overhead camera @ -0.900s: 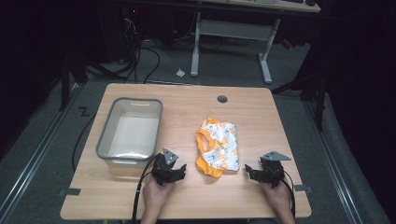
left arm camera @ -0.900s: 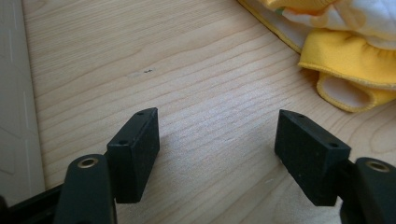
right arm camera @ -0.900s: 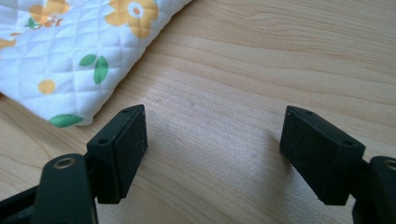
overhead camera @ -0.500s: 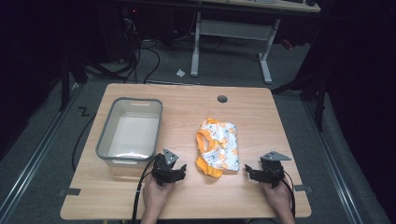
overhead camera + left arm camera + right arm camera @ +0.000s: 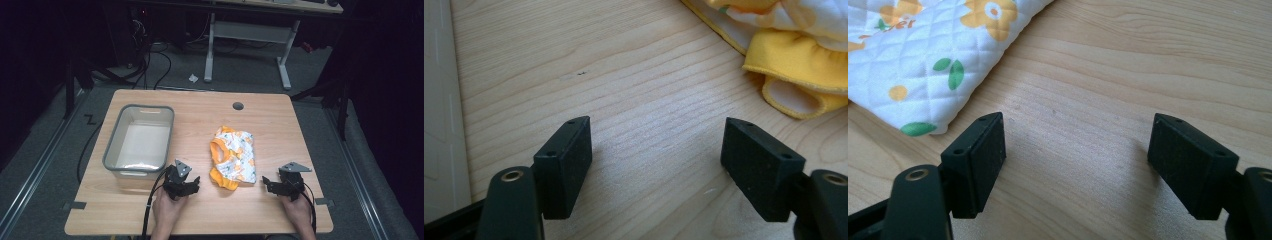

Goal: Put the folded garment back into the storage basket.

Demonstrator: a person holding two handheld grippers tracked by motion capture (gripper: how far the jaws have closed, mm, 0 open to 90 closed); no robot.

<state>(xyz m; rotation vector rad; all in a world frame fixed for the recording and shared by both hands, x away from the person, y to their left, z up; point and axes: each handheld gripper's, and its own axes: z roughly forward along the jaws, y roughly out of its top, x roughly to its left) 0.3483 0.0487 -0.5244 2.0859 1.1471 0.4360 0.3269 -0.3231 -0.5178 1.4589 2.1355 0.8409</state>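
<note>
The folded cloth (image 5: 234,158) hides its underside (edges cropped in both gripper views); left claw (image 5: 186,184) and right claw (image 5: 274,184) rest wide, empty, on the near bench (image 5: 200,120).

A light wooden desk (image 5: 280,125) fills the frame's middle. On it, left of centre, stands a grey tub (image 5: 112,150); a folded orange-and-white flowered cloth (image 5: 235,157) lies centre-right.

Left gripper (image 5: 192,184) at seven o'clock of the high view, jaws spread wide and empty, right gripper (image 5: 270,184) at five o'clock, jaws likewise parted, both hands gripping from below
</note>
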